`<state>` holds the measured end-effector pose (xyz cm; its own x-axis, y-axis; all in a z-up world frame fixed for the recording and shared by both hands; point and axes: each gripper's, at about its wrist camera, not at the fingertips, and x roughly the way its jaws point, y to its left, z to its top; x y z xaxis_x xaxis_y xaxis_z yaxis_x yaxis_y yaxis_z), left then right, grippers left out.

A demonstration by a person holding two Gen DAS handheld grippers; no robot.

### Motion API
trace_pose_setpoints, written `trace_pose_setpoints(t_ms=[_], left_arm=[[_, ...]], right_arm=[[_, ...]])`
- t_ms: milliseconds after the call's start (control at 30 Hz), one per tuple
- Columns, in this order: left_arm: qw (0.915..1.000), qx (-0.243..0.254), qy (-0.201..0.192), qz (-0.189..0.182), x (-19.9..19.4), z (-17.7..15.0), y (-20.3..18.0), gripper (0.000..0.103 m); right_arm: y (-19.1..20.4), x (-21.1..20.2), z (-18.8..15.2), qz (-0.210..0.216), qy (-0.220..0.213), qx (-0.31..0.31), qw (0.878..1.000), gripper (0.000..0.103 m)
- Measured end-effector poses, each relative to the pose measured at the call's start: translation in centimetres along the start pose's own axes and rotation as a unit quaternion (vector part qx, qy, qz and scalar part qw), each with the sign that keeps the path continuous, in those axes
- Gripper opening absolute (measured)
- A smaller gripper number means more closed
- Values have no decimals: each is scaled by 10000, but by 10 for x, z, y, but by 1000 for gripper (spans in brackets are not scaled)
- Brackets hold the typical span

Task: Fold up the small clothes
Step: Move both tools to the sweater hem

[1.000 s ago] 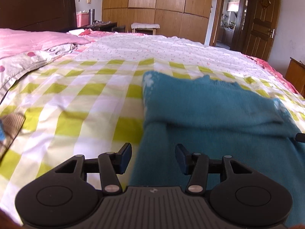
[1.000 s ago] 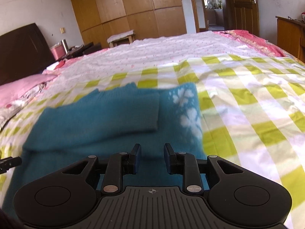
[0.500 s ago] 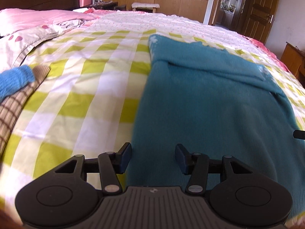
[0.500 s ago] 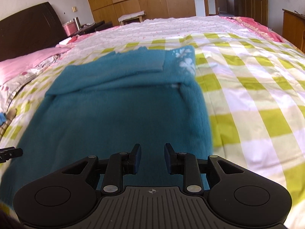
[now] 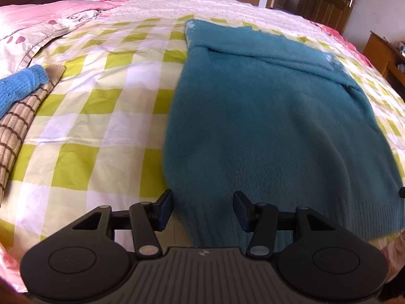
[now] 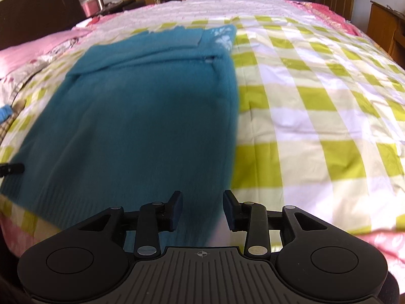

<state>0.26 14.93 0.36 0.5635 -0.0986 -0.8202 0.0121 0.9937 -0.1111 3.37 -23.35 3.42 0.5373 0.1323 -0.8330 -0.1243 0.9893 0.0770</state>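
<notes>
A teal fuzzy sweater [image 5: 265, 116] lies flat on the green-and-white checked bedspread [image 5: 106, 101], sleeves folded across its top. My left gripper [image 5: 202, 209] hovers over the sweater's near left corner, jaws open and gripping nothing. In the right wrist view the same sweater [image 6: 141, 116] fills the left half. My right gripper [image 6: 202, 209] is above its near right corner by the ribbed hem; its jaws are opening and nothing is pinched between them. The tip of the left gripper's finger [image 6: 11, 169] shows at the left edge.
Folded clothes, a bright blue knit [image 5: 17, 88] on a tan checked piece [image 5: 17, 126], lie at the left. Pink pillows [image 5: 30, 22] sit at the bed's head. Wooden wardrobes and a door stand behind. Bare bedspread [image 6: 316, 106] stretches right of the sweater.
Both grippers have drawn back from the sweater's folded sleeves to its near hem, tilting further down. The right gripper's jaws have widened. The sweater lies as before.
</notes>
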Motion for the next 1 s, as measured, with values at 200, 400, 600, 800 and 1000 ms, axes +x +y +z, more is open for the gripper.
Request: trace_pose_setpoints(t_ms=[200,400,600,800,1000], left_arm=[[9998,120,182,-3,1,-4,-6,56],[9998,99,181,-31,-5,-6,-5,45],[9997,-83,55,-204,-19,-8,0,33],[9993,-116,356,-100,-6,-6,0,38],[9992,2,389,-127,-1,-5,-9,51]], right_arm=[[3,9,-11,121,226,108,9996,38],[-8,4,-10,185,190,160,9995,16],[-29,-14,-11,357,-121,737,9966,11],[-26,-3,-15,386,53,796,9961,16],[-31,3,-13,501,93,937,9943,27]])
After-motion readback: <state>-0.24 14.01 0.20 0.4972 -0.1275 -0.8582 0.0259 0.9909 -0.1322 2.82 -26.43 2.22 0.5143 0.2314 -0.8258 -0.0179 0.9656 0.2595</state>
